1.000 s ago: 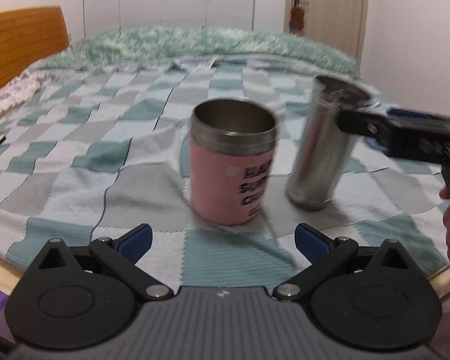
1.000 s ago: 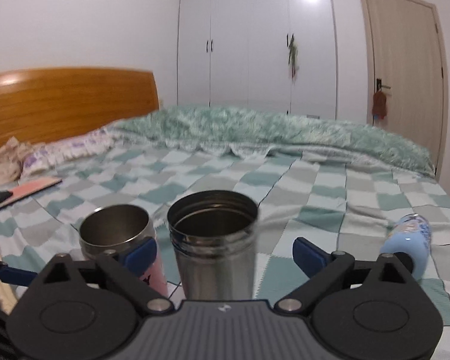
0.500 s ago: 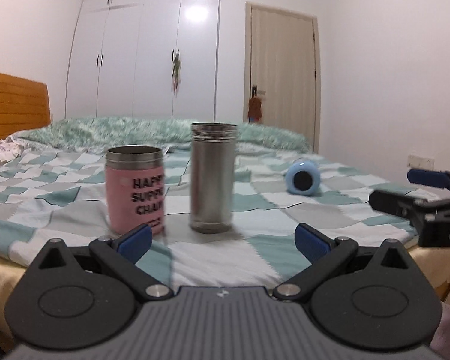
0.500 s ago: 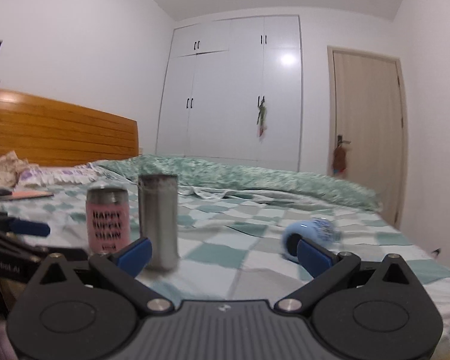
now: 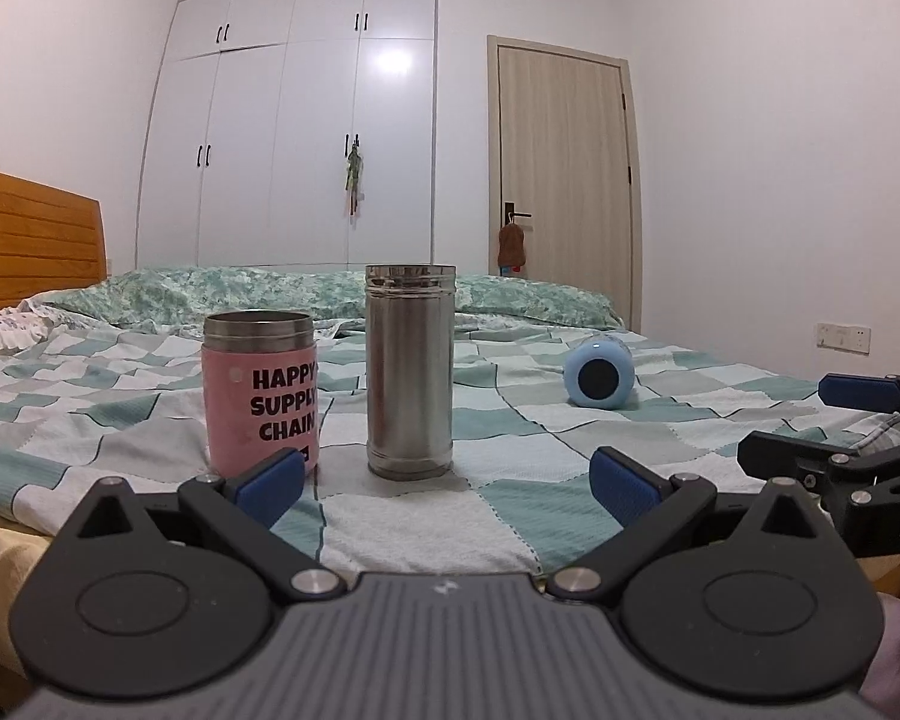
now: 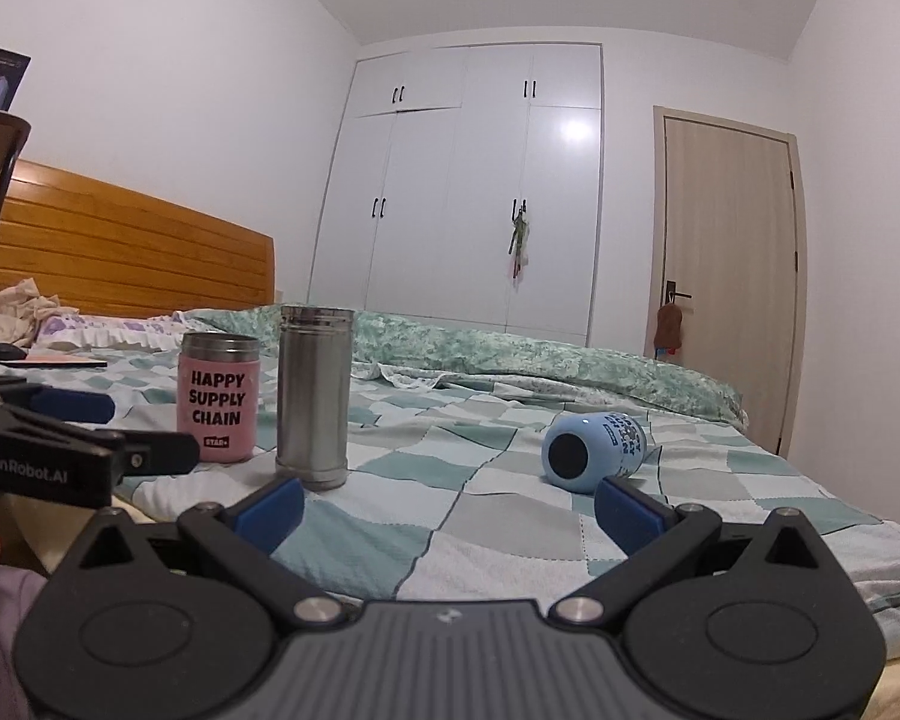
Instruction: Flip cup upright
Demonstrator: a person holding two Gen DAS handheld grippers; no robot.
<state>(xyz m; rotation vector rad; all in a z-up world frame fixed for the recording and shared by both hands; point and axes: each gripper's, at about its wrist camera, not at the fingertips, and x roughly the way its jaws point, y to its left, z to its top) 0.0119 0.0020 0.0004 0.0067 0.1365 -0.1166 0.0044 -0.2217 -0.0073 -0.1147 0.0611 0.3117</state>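
The round light-blue cup (image 6: 595, 450) lies on its side on the checked green-and-white bed cover (image 6: 498, 516), with its dark round end facing you. You cannot read the dark print on its side. It is well apart from the two cups that stand upright: the pink cup with a steel rim and the words HAPPY SUPPLY CHAIN (image 6: 218, 397) and the tall plain steel cup (image 6: 314, 397) just beside it. Your left gripper (image 5: 444, 480) is spread wide and holds nothing; in its view its blue pad hides the pink cup's bottom corner. Your right gripper (image 6: 447, 507) is spread wide too, and its right blue pad covers the blue cup's lower edge.
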